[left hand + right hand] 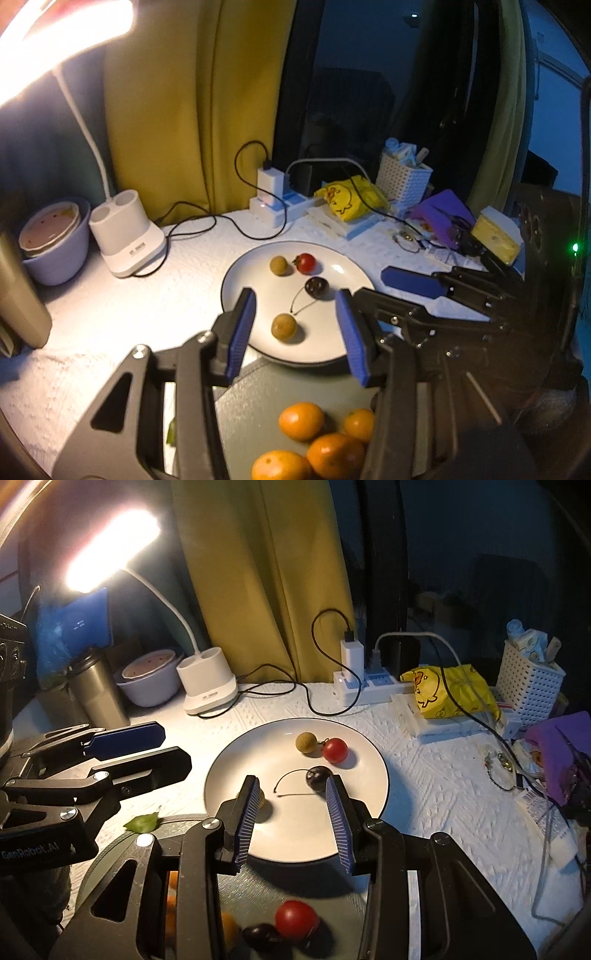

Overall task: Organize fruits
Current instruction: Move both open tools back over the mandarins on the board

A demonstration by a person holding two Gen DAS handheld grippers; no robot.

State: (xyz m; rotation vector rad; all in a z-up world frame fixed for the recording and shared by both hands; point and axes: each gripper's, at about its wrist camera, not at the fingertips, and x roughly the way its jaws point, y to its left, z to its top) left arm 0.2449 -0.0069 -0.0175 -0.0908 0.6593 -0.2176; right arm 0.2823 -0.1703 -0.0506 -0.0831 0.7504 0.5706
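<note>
I count four fruits left on the white plate mid-bench: two brown longans, a cherry tomato and a dark cherry. On the near grey plate sit oranges, another tomato and a cherry. Sorting looks partway done. Left gripper and right gripper fingers are spread, empty.

On the white plate I count two brown longans, one cherry tomato and one dark cherry. Just before that plate: four oranges, another tomato, another cherry.
</note>
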